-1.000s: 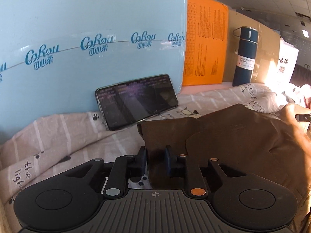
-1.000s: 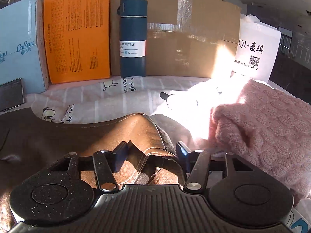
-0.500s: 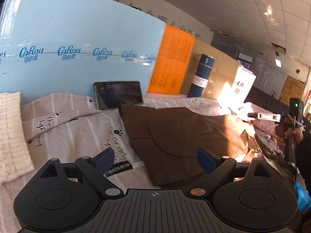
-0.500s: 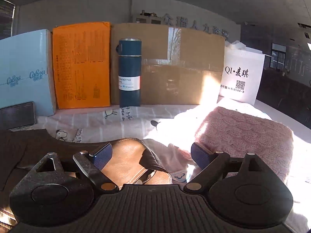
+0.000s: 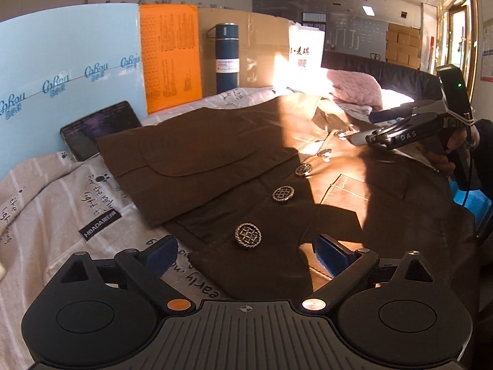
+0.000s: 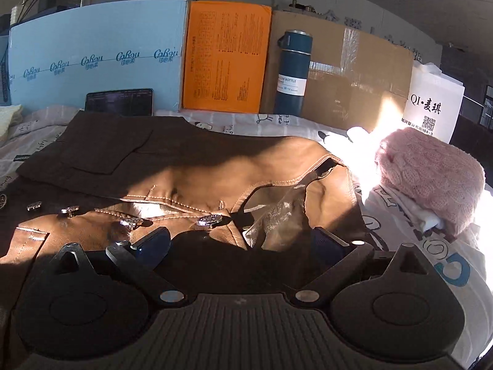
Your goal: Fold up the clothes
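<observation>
Both grippers, left gripper (image 5: 246,254) and right gripper (image 6: 240,242), hover with jaws opening and empty just above the brown jacket (image 5: 234,154) spread ahead, between folds; next likely regrasping its near edge

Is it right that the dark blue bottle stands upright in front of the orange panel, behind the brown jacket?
Not quite. The dark blue bottle stands upright in front of the brown cardboard box, just to the right of the orange panel. It is indeed behind the brown jacket. The right wrist view shows this clearly.
</observation>
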`<action>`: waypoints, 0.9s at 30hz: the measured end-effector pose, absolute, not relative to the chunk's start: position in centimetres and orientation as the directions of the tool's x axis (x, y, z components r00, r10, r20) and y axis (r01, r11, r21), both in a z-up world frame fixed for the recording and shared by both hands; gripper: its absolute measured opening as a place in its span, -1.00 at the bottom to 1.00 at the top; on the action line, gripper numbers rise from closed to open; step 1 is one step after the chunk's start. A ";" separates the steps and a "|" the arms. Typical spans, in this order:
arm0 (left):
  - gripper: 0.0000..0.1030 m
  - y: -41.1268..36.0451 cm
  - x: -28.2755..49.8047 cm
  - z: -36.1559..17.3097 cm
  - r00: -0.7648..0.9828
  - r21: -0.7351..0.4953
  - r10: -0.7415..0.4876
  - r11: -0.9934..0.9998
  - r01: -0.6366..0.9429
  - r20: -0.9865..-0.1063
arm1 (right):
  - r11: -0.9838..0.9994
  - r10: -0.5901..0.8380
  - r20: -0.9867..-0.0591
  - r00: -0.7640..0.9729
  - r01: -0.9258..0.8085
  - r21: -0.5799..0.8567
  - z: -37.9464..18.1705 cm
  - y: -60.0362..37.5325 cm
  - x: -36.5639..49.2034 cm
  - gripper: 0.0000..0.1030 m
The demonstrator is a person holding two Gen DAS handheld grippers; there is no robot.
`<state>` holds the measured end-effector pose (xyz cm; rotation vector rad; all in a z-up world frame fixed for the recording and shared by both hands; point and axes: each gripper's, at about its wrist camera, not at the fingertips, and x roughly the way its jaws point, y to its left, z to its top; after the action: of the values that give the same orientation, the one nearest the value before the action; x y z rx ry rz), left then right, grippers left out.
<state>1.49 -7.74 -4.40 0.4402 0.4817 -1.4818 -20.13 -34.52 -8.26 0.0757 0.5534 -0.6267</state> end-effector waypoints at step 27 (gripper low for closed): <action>0.85 -8.4 0.1 -4.5 -0.087 -0.154 -0.801 0.007 0.988 -0.592 | 0.799 -0.496 -0.515 0.700 0.600 0.045 -9.5 -35.7 -21.4 0.92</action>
<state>0.07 -8.37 -4.50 0.3851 0.6240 -1.5515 -21.38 -35.75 -9.47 0.2166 0.5076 -0.6154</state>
